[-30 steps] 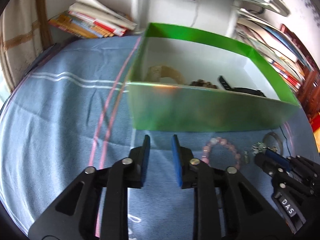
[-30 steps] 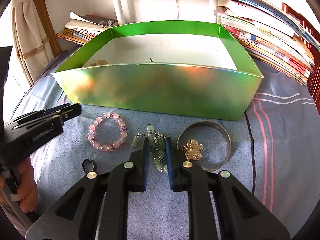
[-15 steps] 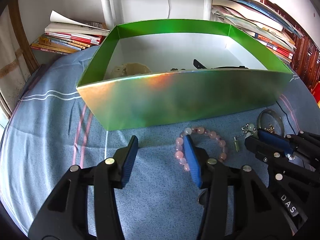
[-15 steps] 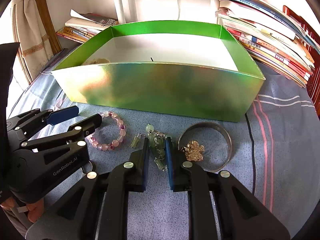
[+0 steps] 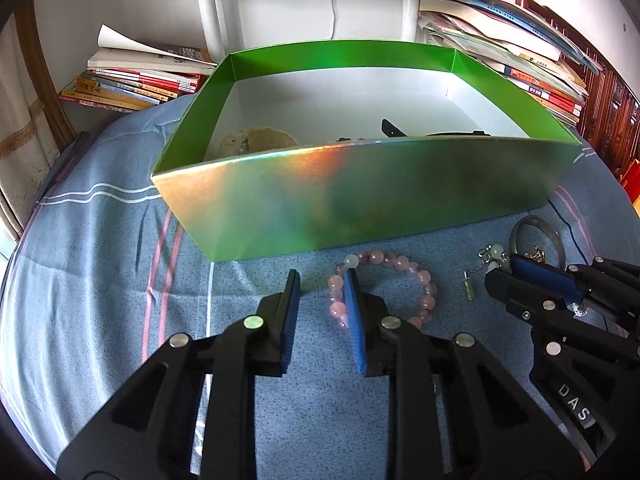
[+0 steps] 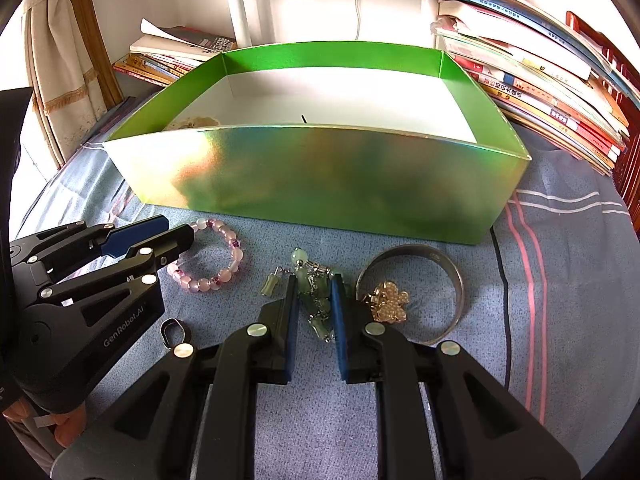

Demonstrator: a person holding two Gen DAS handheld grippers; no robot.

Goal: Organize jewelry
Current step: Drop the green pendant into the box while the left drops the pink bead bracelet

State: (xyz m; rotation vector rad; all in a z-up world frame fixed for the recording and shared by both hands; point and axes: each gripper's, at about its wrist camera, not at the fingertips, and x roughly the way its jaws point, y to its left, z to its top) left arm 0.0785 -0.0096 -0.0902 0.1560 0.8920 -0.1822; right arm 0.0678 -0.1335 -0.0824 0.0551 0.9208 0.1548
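Note:
A pink bead bracelet [image 5: 400, 264] [image 6: 228, 264] lies on the blue cloth in front of the green box [image 5: 360, 200] [image 6: 320, 176]. My left gripper [image 5: 322, 284] [image 6: 176, 230] hovers at the bracelet's left edge. Its jaws are closing, with a gap still showing, and the right finger overlaps the beads without the pads pressing on them. My right gripper [image 6: 314, 294] [image 5: 500, 272] is shut on a green bead chain [image 6: 316, 308] that lies on the cloth. Beside it lie a silver bangle [image 6: 452, 276] [image 5: 556, 236] and a gold bead charm [image 6: 390, 300].
The box holds a beige bracelet [image 5: 256, 140] and a black strap [image 5: 394, 128]. A small dark ring [image 6: 174, 330] lies on the cloth near the left gripper. Stacks of books [image 5: 140, 84] [image 6: 560, 92] flank the box, with white lamp posts behind it.
My left gripper swung right to the pink bracelet's left edge; its jaws widened, then narrowed. The right gripper stayed still around the green chain.

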